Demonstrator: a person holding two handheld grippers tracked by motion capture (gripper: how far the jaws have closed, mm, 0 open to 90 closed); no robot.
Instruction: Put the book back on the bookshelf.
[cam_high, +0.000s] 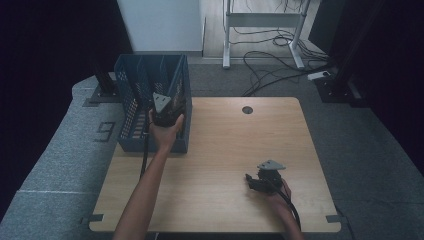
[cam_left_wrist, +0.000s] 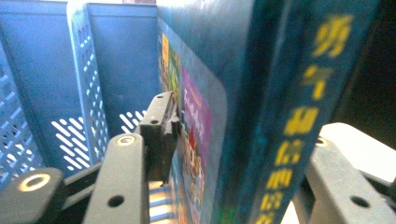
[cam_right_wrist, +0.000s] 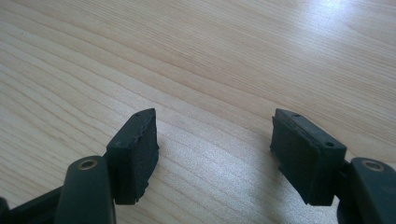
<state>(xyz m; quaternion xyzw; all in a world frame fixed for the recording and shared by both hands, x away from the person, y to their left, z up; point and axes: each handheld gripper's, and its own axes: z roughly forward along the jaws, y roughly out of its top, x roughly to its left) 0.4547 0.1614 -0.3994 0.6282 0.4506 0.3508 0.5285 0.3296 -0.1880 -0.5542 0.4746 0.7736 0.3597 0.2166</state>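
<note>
From the high view, I am reaching my left gripper (cam_high: 165, 111) down into the dark blue perforated plastic basket (cam_high: 134, 107) standing at the far left corner of the pale wooden table (cam_high: 220, 150). My right gripper (cam_high: 261, 179) is resting on the near right part of the table, well apart from the basket.

In the left gripper view, I am looking along a thick teal hardcover book with yellow lettering on its spine (cam_left_wrist: 289, 116), standing upright in the basket, spine toward me, against a blue divider wall (cam_left_wrist: 88, 93). The book is sitting between my jaws, which are standing partly open. The left pad (cam_left_wrist: 161, 130) is just beside the colourful cover, but I cannot tell whether it is pressing; the other jaw is hidden behind the spine. I judge that I am letting the book go in its compartment. To do this well, I should be spreading the jaws evenly until both pads are clear, then lifting straight up along the cover so I am not dragging or tipping the book.

In the right gripper view, my jaws are standing wide over bare wood grain, with nothing between the black pads (cam_right_wrist: 135, 154).
</note>
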